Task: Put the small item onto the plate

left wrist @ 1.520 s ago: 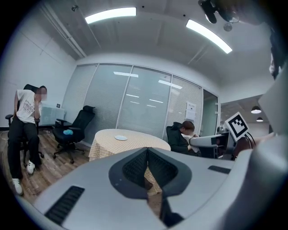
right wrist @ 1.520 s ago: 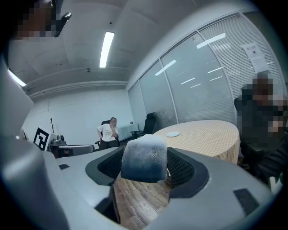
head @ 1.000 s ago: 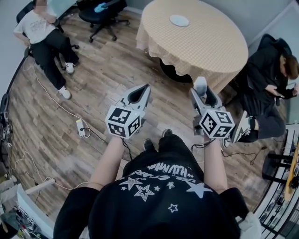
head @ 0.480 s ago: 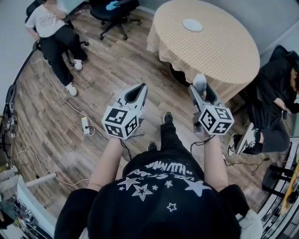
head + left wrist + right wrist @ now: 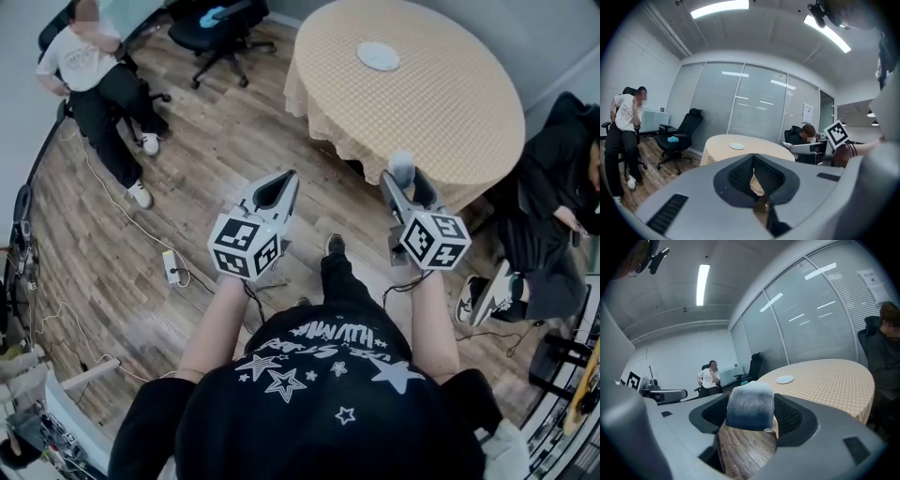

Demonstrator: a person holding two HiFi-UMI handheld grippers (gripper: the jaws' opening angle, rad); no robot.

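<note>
My right gripper point(image 5: 403, 176) is shut on a small grey-blue block point(image 5: 751, 405), which fills the gap between its jaws; the same small item point(image 5: 401, 168) shows pale at the jaw tips in the head view. My left gripper point(image 5: 283, 184) is shut with nothing in it, its jaws meeting at the tips point(image 5: 753, 157). A small white plate point(image 5: 379, 56) lies on the round table with a checked yellow cloth point(image 5: 441, 103), ahead of both grippers. The plate point(image 5: 784, 379) and the plate point(image 5: 737, 146) also show far off in both gripper views.
A person in a white shirt point(image 5: 89, 70) sits at the far left beside a black office chair point(image 5: 217, 23). A person in black point(image 5: 553, 216) sits right of the table. Cables and a power strip point(image 5: 170, 267) lie on the wooden floor at left.
The table and plate have come nearer and shifted in the head view as I walk toward them. Both grippers hold the same pose, the right still shut on the block.
</note>
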